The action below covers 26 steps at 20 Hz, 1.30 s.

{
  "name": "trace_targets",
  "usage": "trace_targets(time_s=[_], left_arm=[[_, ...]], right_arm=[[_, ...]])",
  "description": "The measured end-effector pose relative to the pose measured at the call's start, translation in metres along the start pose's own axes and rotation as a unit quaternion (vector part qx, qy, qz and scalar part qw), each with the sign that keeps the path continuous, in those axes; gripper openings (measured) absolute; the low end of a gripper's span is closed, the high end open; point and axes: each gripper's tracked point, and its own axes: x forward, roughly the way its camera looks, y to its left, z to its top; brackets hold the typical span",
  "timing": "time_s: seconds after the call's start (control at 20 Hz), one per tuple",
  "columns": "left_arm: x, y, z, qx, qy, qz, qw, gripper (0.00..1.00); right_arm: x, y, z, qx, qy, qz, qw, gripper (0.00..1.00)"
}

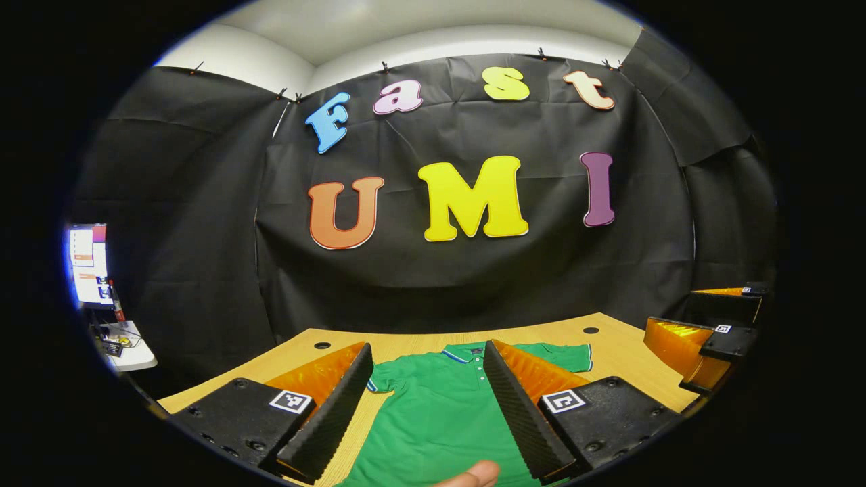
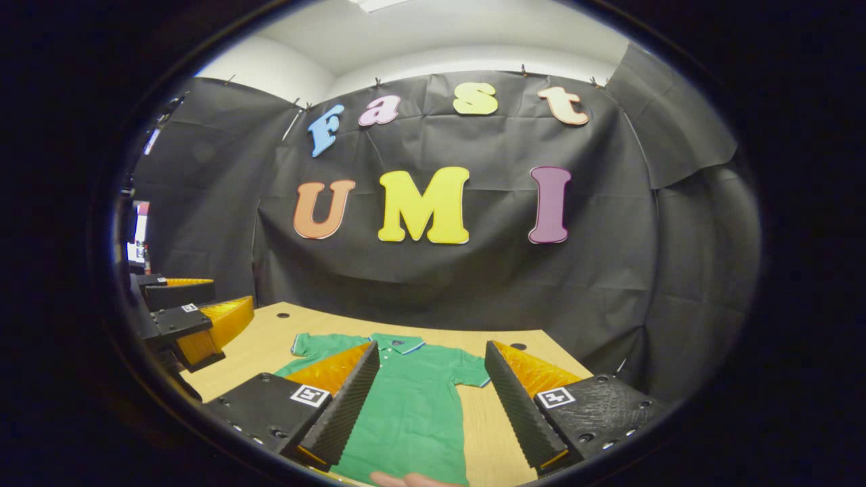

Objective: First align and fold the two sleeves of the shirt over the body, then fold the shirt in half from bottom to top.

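Both grippers wide apart (over shirt (image 1: 440,412)).

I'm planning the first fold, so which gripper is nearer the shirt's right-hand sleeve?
Right, likely. The sleeve lies between the right gripper's open fingers; from the left gripper, it sits outside the right finger.

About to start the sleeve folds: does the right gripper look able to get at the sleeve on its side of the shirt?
Probably yes. The right gripper hangs open above the green shirt, which lies flat on the wooden table. That sleeve lies spread out between the fingers ahead, with nothing on or over it.
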Motion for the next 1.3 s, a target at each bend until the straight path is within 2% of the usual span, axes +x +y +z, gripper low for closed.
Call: trace_targets(time_s=[0.45,0.7,0.8,0.95,1.15,1.2,1.3], left_arm=[[0.008,0.016,-0.009,-0.009,0.02,0.024,0.999,1.0],[0.012,0.023,-0.013,-0.018,0.026,0.031,0.999,1.0],[0.014,0.02,-0.014,-0.017,0.026,0.029,0.999,1.0],[0.015,0.017,-0.016,-0.011,0.027,0.025,0.999,1.0],[0.02,0.018,-0.023,0.0,0.034,0.028,0.999,1.0],[0.022,0.019,-0.024,0.001,0.036,0.029,0.999,1.0],[0.024,0.022,-0.028,-0.002,0.041,0.03,0.999,1.0]], right_arm=[[0.034,-0.015,-0.012,-0.008,0.022,-0.012,1.0,0.94],[0.109,-0.068,-0.012,-0.021,0.025,-0.057,0.998,0.95],[0.149,-0.094,-0.029,-0.028,0.046,-0.08,0.995,0.95],[0.201,-0.126,-0.075,-0.027,0.106,-0.111,0.988,0.95],[0.254,-0.128,-0.148,0.038,0.19,-0.105,0.975,0.95],[0.268,-0.125,-0.162,0.046,0.203,-0.096,0.973,0.95],[0.288,-0.127,-0.193,0.047,0.24,-0.105,0.964,0.96]])
